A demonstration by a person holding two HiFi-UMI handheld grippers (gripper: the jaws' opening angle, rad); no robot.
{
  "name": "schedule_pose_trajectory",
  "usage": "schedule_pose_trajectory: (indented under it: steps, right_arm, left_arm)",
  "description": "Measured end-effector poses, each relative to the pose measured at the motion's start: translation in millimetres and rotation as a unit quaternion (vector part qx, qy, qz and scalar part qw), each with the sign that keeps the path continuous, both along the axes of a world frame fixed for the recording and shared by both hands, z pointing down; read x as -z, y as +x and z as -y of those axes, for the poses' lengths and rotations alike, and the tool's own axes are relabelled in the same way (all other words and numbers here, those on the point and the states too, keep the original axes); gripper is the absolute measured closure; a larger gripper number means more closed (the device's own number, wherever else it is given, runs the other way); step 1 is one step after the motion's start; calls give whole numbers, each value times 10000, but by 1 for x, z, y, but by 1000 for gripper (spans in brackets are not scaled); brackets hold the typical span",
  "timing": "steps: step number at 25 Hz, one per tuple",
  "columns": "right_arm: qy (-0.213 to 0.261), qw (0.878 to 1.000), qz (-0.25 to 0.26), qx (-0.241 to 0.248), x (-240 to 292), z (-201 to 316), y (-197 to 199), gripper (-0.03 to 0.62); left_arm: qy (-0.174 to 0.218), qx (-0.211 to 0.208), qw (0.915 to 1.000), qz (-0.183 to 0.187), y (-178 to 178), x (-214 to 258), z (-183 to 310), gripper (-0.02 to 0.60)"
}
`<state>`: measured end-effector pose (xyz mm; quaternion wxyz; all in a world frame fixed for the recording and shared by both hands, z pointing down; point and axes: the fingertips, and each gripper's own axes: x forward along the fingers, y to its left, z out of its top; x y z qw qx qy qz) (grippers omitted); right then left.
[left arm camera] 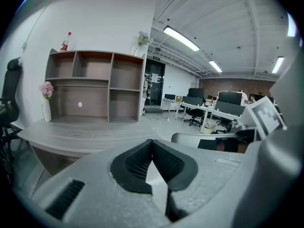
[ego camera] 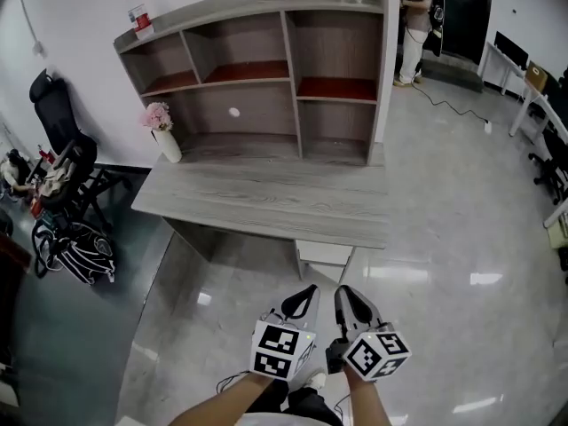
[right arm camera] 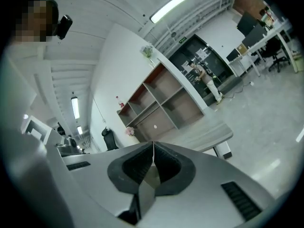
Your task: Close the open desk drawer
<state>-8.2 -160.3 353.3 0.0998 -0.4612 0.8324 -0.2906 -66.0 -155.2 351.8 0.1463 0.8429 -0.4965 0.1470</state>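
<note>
A grey wooden desk (ego camera: pixel 266 195) carries a shelf unit (ego camera: pixel 266 69). Below its front edge, right of centre, a white drawer front (ego camera: pixel 325 253) shows; how far it stands out I cannot tell. My left gripper (ego camera: pixel 309 289) and right gripper (ego camera: pixel 343 292) hang side by side over the floor, short of the desk and touching nothing. Both are shut and empty. In the left gripper view the jaws (left arm camera: pixel 152 140) meet at the tip, with the desk (left arm camera: pixel 71 134) beyond. In the right gripper view the closed jaws (right arm camera: pixel 153 144) point at the desk (right arm camera: pixel 209 134) and its white drawer unit (right arm camera: pixel 223 150).
A white vase of pink flowers (ego camera: pixel 162 131) stands on the desk's left end, a bottle (ego camera: pixel 138 11) on the shelf top. A black chair (ego camera: pixel 62 140) and bags (ego camera: pixel 75 251) sit at the left. A person (ego camera: pixel 417 25) stands far back; white desks (ego camera: pixel 532 96) line the right.
</note>
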Motion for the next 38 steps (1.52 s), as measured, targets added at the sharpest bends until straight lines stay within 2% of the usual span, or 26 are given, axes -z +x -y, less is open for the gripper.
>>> schedule_pose_trajectory:
  steps: [7,12,20,26,38]
  right_arm:
    - [485,9914,-1214,47,55,-31,-17,592]
    - [657,9845,-1621,-108,81,-45,-35,592]
    - [699,9772,-1979,-317,89,-75,-77,594]
    - [707,9715,-2232,-368,88,-89,-102,594]
    - [732,9710,-2241,-385,90,-100,-125,594]
  left_arm:
    - [196,-265,9994,-44,-13,42,-24,580]
    - [341,-375,9987,-38,-37,63,-36,580]
    - [511,-581,9968,-190,-65,77,-63,580]
    - [480,-667,9963,-259,-83,76,-75,580]
    - [523,-804,9948,-337,-94,79,-89,580]
